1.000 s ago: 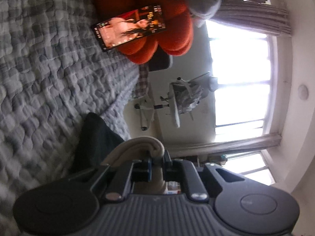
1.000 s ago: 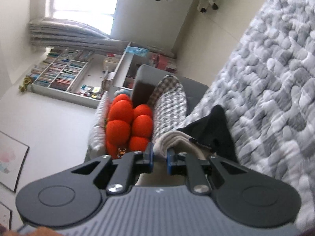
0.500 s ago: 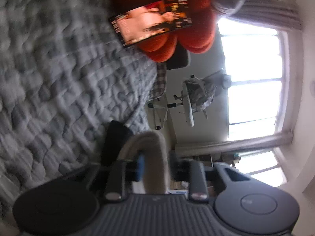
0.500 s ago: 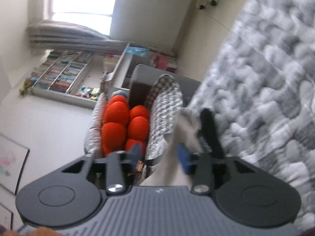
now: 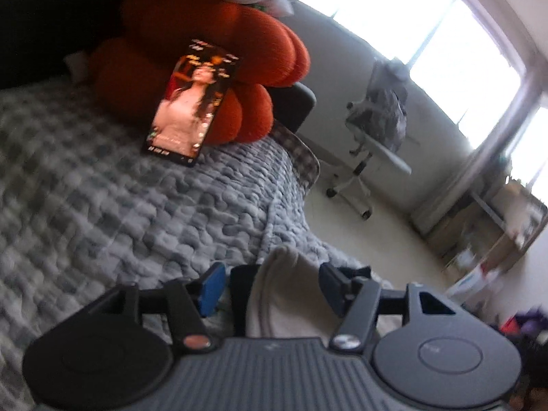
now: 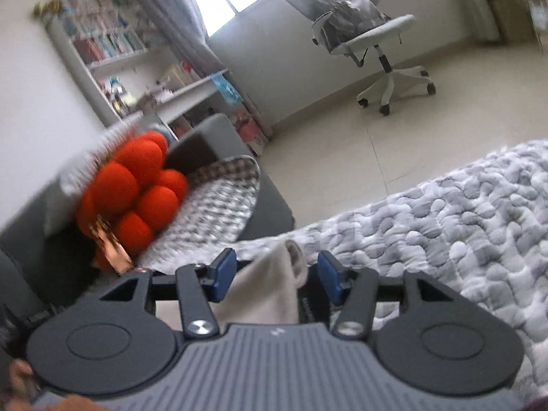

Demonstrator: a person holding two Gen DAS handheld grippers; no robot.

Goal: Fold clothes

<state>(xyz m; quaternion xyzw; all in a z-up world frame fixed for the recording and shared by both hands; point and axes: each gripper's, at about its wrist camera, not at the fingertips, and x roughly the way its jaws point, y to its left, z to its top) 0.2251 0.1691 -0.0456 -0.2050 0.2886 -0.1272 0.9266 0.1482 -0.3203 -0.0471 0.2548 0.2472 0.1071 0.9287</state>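
A beige garment [image 5: 284,294] with a black piece [image 5: 239,294] beside it lies on the grey quilted bedspread [image 5: 120,212]. My left gripper [image 5: 270,286] stands open, its blue pads apart on either side of the beige fold without pinching it. In the right wrist view the same beige cloth [image 6: 270,291] rises in a peak between the spread fingers of my right gripper [image 6: 277,274], which is open too. A black part of the clothing [image 6: 313,303] shows just behind that peak.
A lit phone [image 5: 191,102] leans against an orange knotted cushion [image 5: 239,68] at the head of the bed. A white office chair [image 6: 373,44] stands on the pale floor beyond the bed edge. Bookshelves [image 6: 113,54] and a checked pillow [image 6: 222,198] lie left.
Both grippers went from shut on the beige cloth to open, letting it go. Both cameras have rolled toward upright, so the bed now lies level below.
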